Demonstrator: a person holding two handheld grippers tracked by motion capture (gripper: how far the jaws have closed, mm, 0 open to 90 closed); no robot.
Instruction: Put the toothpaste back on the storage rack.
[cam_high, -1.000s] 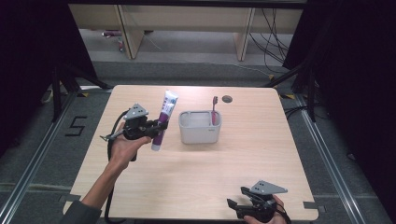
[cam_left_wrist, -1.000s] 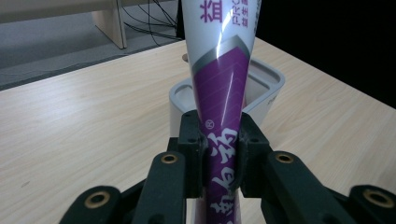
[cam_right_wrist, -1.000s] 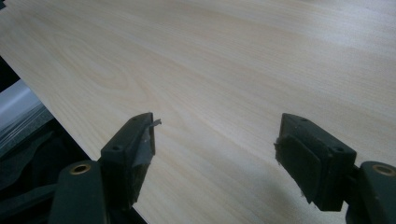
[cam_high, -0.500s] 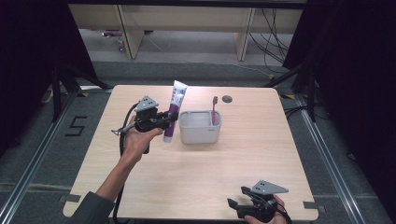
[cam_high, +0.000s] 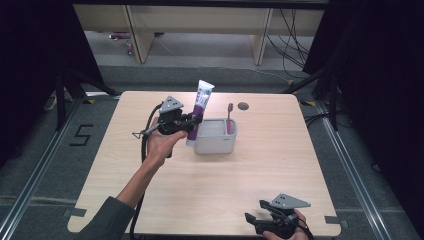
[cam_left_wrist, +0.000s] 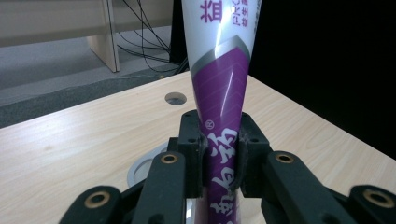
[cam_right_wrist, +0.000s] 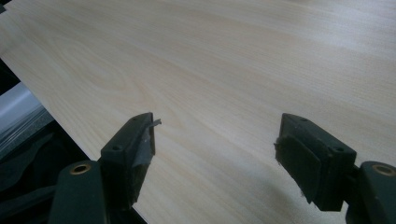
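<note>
Jaws of the left gripper (cam_high: 192, 122) clamp the toothpaste tube (cam_high: 200, 107) – now moved beside the holder (cam_high: 215, 143), nearly ready to drop in – right gripper (cam_high: 257, 222) wide, empty.

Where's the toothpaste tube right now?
In the high view the toothpaste tube stands nearly upright, clamped low down by the left gripper, at the left edge of the grey holder that has the toothbrush in it.

The toothpaste tube (cam_high: 201, 107) is white above and purple below with white letters, the holder (cam_high: 215, 142) is light grey, and the desk (cam_high: 280, 150) shows pale wood grain.
</note>
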